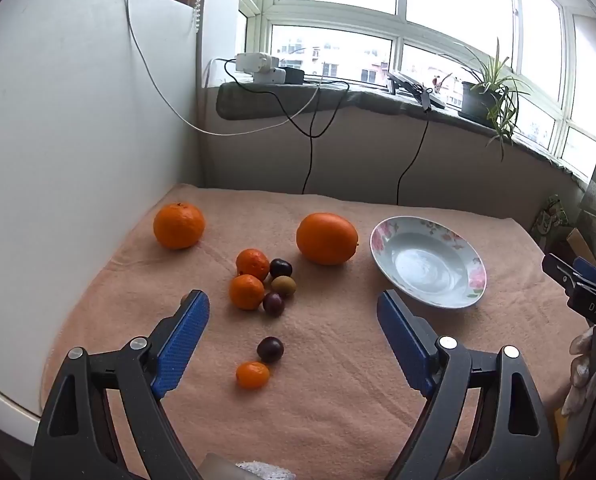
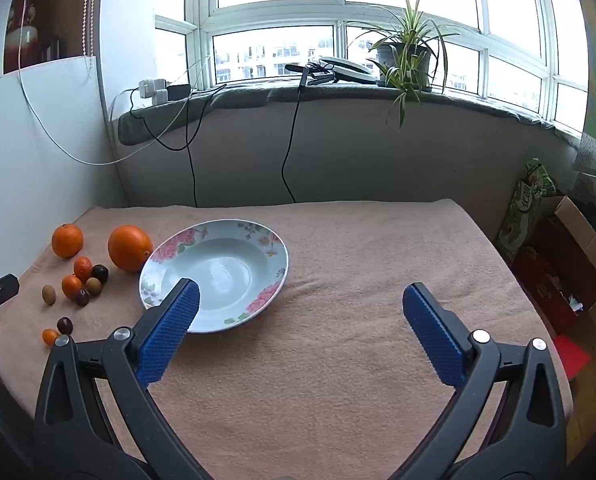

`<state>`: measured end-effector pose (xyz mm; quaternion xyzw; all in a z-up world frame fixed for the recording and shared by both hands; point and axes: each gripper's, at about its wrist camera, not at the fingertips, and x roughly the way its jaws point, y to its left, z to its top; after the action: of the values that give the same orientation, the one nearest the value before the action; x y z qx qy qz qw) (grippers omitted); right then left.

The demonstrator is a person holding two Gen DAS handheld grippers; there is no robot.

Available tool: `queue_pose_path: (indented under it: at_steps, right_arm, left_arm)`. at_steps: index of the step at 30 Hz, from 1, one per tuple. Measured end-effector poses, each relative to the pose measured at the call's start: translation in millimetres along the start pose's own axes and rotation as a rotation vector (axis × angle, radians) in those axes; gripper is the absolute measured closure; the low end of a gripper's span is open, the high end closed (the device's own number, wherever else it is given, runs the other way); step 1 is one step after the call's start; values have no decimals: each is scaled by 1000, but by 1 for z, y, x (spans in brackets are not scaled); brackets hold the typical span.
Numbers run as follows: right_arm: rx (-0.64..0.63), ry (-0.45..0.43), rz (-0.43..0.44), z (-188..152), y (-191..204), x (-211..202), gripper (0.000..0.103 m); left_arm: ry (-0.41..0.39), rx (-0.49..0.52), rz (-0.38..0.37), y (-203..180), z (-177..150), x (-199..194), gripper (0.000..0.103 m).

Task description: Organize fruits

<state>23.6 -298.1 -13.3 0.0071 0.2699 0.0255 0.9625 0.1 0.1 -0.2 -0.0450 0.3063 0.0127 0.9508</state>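
Both grippers, left gripper and right gripper, hung spread and empty while the fruits lay loose on the towel beside the bare plate, round pieces apt to roll away if nudged

both views ride on a pair of tongs and look forward and down along the blue fingers over the towel-covered tabletop toward the window. the left wrist view sits near the fruit at frame centre, with the plate at right. the right wrist view shares that plate at centre left and the fruit at far left.
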Motion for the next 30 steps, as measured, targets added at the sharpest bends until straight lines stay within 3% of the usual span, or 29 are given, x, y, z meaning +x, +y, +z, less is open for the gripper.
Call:
queue_pose_path:
  at_steps: [30]
  right_arm:
    - [-16, 16, -18, -4, 4, 4, 0]
  left_arm:
    - [-4, -5, 3, -1, 1, 1, 17]
